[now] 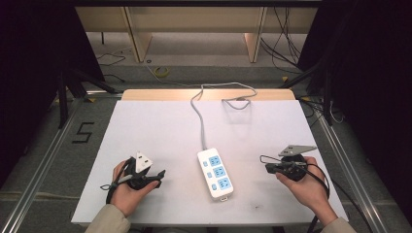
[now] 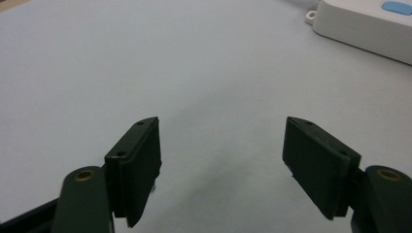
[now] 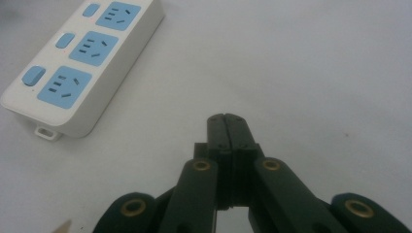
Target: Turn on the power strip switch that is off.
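Note:
A white power strip (image 1: 215,174) with blue sockets and blue switches lies in the middle of the white table top (image 1: 160,131), its grey cord running to the far edge. The strip (image 3: 80,58) lies at the upper left of the right gripper view, and one end of it (image 2: 369,26) sits at the top right of the left gripper view. My left gripper (image 1: 159,175) rests left of the strip, pointing at it; its jaws (image 2: 221,167) stand open with bare table between them. My right gripper (image 1: 268,168) sits right of the strip, jaws (image 3: 227,127) shut together on nothing.
The grey cord (image 1: 199,116) loops over the table's far edge. Past the table are a floor with loose cables and wooden furniture legs (image 1: 138,39). Metal rails (image 1: 43,165) run along both sides of the table, with dark curtains beyond.

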Demonstrator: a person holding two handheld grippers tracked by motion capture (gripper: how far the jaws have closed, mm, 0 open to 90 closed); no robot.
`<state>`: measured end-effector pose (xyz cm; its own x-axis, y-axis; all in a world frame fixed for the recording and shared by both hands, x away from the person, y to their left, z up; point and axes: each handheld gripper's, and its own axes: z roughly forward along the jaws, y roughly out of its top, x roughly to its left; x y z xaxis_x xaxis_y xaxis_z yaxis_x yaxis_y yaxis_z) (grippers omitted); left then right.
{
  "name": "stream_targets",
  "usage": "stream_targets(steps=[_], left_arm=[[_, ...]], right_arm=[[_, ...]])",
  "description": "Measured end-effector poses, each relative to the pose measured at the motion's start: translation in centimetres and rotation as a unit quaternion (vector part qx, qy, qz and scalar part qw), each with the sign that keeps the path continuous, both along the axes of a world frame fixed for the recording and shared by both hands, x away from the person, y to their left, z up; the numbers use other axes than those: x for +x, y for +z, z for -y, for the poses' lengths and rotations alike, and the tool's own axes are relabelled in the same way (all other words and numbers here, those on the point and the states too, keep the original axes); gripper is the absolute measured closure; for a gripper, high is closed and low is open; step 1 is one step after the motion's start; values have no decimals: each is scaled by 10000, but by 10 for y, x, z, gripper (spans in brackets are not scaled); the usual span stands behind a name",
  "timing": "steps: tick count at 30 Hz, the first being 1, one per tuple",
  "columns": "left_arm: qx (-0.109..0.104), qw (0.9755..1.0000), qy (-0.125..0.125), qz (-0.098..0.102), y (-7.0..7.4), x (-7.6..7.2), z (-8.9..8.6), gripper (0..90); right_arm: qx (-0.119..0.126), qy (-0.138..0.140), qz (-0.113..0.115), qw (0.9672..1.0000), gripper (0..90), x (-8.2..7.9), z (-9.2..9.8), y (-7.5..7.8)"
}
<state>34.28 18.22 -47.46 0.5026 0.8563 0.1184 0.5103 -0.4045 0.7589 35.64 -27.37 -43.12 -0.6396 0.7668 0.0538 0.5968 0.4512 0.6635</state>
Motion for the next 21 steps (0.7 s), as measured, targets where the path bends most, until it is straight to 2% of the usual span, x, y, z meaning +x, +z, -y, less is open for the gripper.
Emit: stream_targets(steps=[21], left_arm=[[47,10000,-27,8,0,0,2,304]], right_arm=[[-250,282,-361,9986,900,8,-28,10]])
